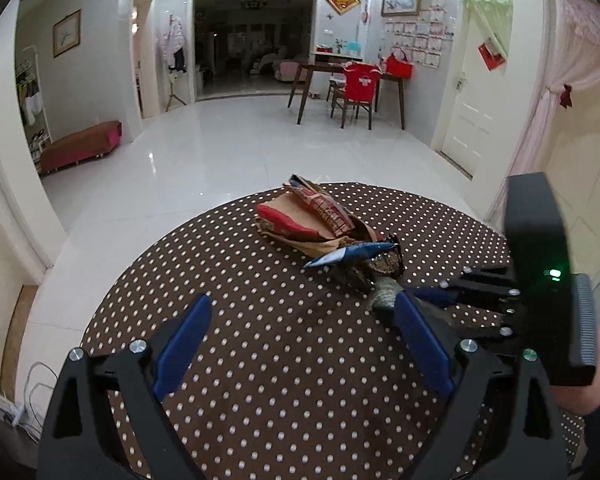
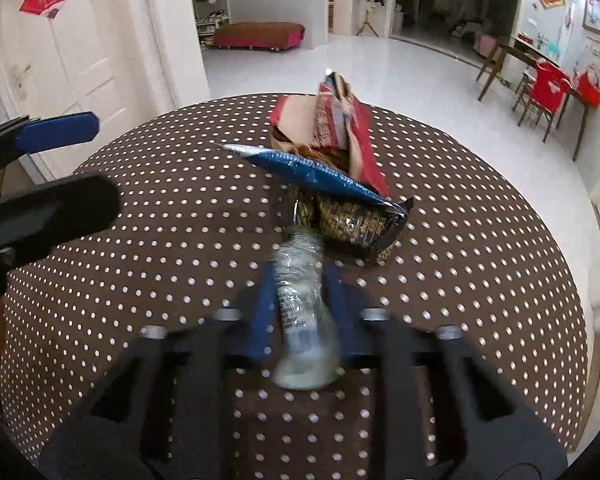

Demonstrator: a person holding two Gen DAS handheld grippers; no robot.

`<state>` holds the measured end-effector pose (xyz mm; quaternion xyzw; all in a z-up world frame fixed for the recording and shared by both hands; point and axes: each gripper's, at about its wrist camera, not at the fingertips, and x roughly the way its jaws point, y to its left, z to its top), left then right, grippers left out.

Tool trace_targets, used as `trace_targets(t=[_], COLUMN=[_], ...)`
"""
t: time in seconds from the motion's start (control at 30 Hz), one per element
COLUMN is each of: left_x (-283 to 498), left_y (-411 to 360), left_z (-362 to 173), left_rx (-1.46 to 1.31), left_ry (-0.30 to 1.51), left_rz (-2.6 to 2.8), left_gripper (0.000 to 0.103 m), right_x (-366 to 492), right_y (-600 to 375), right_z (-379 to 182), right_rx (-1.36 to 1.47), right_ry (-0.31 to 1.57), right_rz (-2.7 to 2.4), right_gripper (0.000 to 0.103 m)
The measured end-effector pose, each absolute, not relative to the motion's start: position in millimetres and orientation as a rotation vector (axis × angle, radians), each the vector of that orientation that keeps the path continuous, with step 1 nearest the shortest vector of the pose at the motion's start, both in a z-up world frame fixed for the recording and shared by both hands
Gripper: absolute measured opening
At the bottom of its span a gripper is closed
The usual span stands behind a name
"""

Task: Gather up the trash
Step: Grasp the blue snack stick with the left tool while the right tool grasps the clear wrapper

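Pinching a crumpled clear plastic bottle (image 2: 302, 312) between its blue fingers, the right hand-held gripper (image 2: 300, 280) sits low over the polka-dot table (image 2: 480, 280). Snack wrappers (image 2: 332, 160) lie just beyond the bottle. The left hand-held gripper (image 1: 304, 344) is spread, holding nothing.

Glossy foil wrappers (image 2: 320, 172), crinkly clear plastic bottle (image 2: 302, 300), polka-dot cloth tablecloth (image 1: 260, 320)

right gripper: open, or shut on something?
Shut on the crumpled plastic bottle. In the right wrist view, the right gripper has both blue fingers pressed against its sides, above the dotted tablecloth.
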<state>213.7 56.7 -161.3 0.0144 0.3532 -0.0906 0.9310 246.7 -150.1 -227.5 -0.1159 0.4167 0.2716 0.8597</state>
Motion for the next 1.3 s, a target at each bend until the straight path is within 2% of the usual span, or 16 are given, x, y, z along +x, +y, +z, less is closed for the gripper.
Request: trace_targets(t=[0.43, 0.47, 0.53, 0.63, 0.67, 0.73, 0.8, 0.9, 0.97, 1.0, 1.03, 1.07, 1.1, 1.3], left_x=[275.9, 280.0, 286.0, 285.4, 284.6, 279.9, 271.7, 254.9, 245.4, 243.1, 241.3, 239.7, 239.3, 257.5], left_y=[16.9, 15.4, 12.4, 9.9, 9.5, 8.7, 5.4, -2.3, -8.4, -10.4, -12.4, -13.1, -12.2, -25.4], left_z=[-194.1, -197.3, -202.2, -204.8, -204.9, -205.6, -208.3, -212.4, -215.2, -216.4, -217.5, -217.4, -216.0, -213.6], left_rx=[0.166, 0.164, 0.164, 0.156, 0.143, 0.117, 0.119, 0.124, 0.146, 0.157, 0.17, 0.174, 0.174, 0.217], left_ry=[0.785, 0.794, 0.815, 0.834, 0.838, 0.843, 0.85, 0.86, 0.856, 0.857, 0.851, 0.84, 0.828, 0.847], left_rz=[-0.286, -0.298, -0.33, -0.357, -0.37, -0.399, -0.408, -0.437, -0.428, -0.418, -0.399, -0.383, -0.365, -0.374], left_gripper=[0.09, 0.087, 0.058, 0.038, 0.033, 0.017, 0.014, 0.014, 0.019, 0.037, 0.064, 0.074, 0.079, 0.079], right_x=[211.1, 212.7, 211.4, 208.0, 204.6, 201.4, 198.0, 187.5, 183.7, 183.5, 181.9, 182.4, 180.9, 175.6], right_y=[-244.6, -248.5, -259.3, -273.3, -273.2, -276.8, -280.7, -282.9, -284.4, -287.9, -288.6, -290.3, -294.9, -308.7], right_z=[-225.7, -224.1, -220.5, -215.3, -214.1, -213.7, -214.5, -216.7, -217.6, -217.1, -217.3, -216.8, -216.1, -212.1], right_rx=[0.015, 0.035, 0.075, 0.103, 0.106, 0.111, 0.124, 0.129, 0.131, 0.13, 0.129, 0.13, 0.131, 0.136], right_ry=[0.92, 0.922, 0.917, 0.905, 0.902, 0.902, 0.904, 0.905, 0.908, 0.91, 0.912, 0.913, 0.913, 0.91], right_rz=[0.51, 0.507, 0.497, 0.481, 0.477, 0.472, 0.469, 0.467, 0.465, 0.464, 0.462, 0.46, 0.46, 0.447], right_gripper=[0.018, 0.018, 0.018, 0.018, 0.018, 0.018, 0.018, 0.018, 0.018, 0.018, 0.018, 0.018, 0.018, 0.018])
